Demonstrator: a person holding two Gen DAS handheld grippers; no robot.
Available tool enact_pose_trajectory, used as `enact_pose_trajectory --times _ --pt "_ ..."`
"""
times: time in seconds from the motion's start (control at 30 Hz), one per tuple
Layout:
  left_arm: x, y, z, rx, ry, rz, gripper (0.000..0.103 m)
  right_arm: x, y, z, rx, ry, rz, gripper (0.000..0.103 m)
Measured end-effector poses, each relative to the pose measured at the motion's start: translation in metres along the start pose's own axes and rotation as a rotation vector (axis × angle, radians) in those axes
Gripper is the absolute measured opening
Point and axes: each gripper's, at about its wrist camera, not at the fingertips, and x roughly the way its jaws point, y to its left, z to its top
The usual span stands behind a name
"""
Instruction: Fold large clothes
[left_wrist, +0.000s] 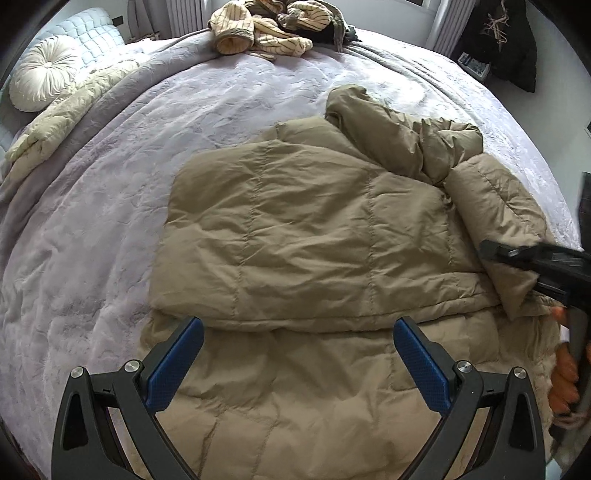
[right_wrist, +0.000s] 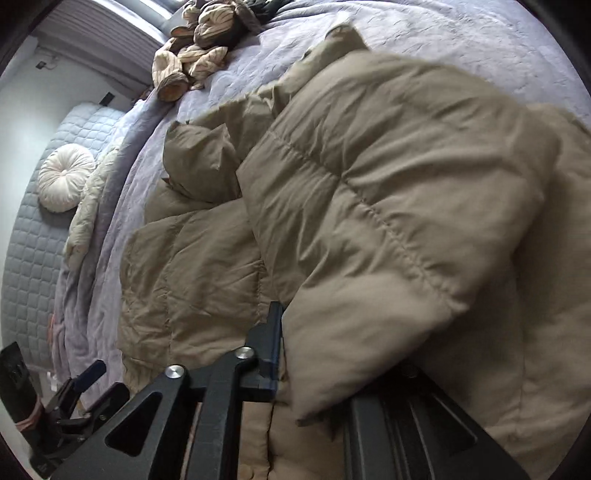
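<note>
The left gripper (left_wrist: 295, 354) hangs over the near hem of the tan puffer jacket (left_wrist: 295, 221), its blue pads spread wide and holding nothing. The right gripper (right_wrist: 314, 369) has the sleeve cuff (right_wrist: 351, 350) between its fingers; if the pads press I cannot tell. The jacket lies on the lilac bedspread (left_wrist: 110, 184), one side already folded over the body, so I judge the task near half done: the other sleeve, the hood (left_wrist: 369, 122) and the final halving remain. Only the left view shows the orange-gloved hand (left_wrist: 563, 380); only the right view shows the cuff close. Far away, striped clothes (left_wrist: 258, 33) wait
</note>
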Motion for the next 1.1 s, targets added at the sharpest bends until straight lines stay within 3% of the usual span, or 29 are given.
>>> enact_pose_trajectory --times 0.03,0.07,0.1,0.27,0.33,0.37,0.4,0.43,0.57,0.67,0.77,0.87,0.97,1.07,1.1 --pt "0.001 -0.002 0.003 0.000 -0.003 -0.007 0.103 -0.012 0.000 0.000 0.018 -0.023 0.019 0.045" --pt "0.002 -0.005 0.007 0.001 -0.009 -0.017 0.103 -0.023 -0.002 -0.001 0.041 -0.053 0.043 0.068" --pt "0.003 -0.008 0.010 0.003 -0.013 -0.023 0.103 -0.034 -0.007 -0.002 0.072 -0.087 0.063 0.073" --pt "0.011 -0.017 0.029 -0.004 -0.014 -0.060 0.103 -0.057 -0.057 0.005 0.307 -0.171 0.109 0.072" --pt "0.010 -0.016 0.033 -0.014 -0.018 -0.076 0.103 -0.056 -0.076 0.008 0.414 -0.190 0.167 0.046" --pt "0.009 -0.014 0.035 -0.018 -0.021 -0.085 0.103 -0.055 -0.084 0.010 0.462 -0.197 0.205 0.017" --pt "0.008 -0.011 0.037 -0.023 -0.022 -0.094 0.103 -0.054 -0.089 0.012 0.498 -0.217 0.237 0.008" --pt "0.007 -0.008 0.039 -0.029 -0.024 -0.102 0.103 -0.055 -0.088 0.015 0.491 -0.231 0.247 0.008" --pt "0.000 0.013 0.044 -0.050 -0.038 -0.099 0.103 -0.058 -0.045 0.028 0.288 -0.240 0.264 0.008" --pt "-0.004 0.032 0.046 -0.073 -0.044 -0.080 0.103 -0.049 0.005 0.030 0.079 -0.188 0.245 0.008" --pt "-0.007 0.051 0.048 -0.112 -0.045 -0.078 0.103 -0.024 0.052 0.016 -0.096 -0.099 0.186 0.008" --pt "-0.008 0.061 0.049 -0.126 -0.050 -0.068 0.103 0.000 0.074 -0.004 -0.191 -0.009 0.113 0.009" --pt "-0.005 0.064 0.050 -0.149 -0.039 -0.125 0.103 0.020 0.085 -0.022 -0.254 0.075 0.020 0.012" --pt "-0.003 0.060 0.051 -0.174 -0.028 -0.209 0.103 0.021 0.086 -0.032 -0.281 0.104 -0.035 0.023" --pt "-0.001 0.057 0.051 -0.173 -0.023 -0.234 0.103 0.016 0.083 -0.033 -0.270 0.110 -0.031 0.037"
